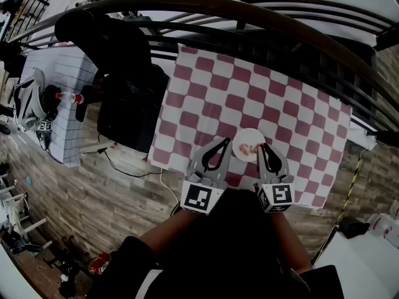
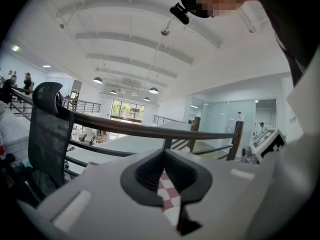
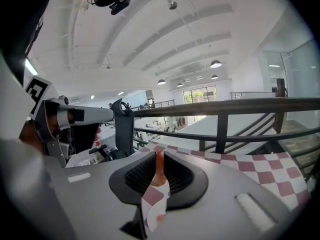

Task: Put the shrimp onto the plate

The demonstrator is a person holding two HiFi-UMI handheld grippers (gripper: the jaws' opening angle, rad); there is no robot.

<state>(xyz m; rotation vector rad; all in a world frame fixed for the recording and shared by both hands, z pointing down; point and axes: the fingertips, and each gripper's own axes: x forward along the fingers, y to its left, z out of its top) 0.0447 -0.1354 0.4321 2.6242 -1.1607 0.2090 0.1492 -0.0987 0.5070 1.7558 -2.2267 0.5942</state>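
Where the right gripper (image 3: 159, 153) is clenched, the shrimp (image 3: 158, 170) stands pinched upright between its jaw tips. The plate (image 1: 244, 136) lies just left of those tips on the checked counter (image 1: 293, 111). The left gripper (image 1: 223, 142) is closed on nothing, just left of the plate.
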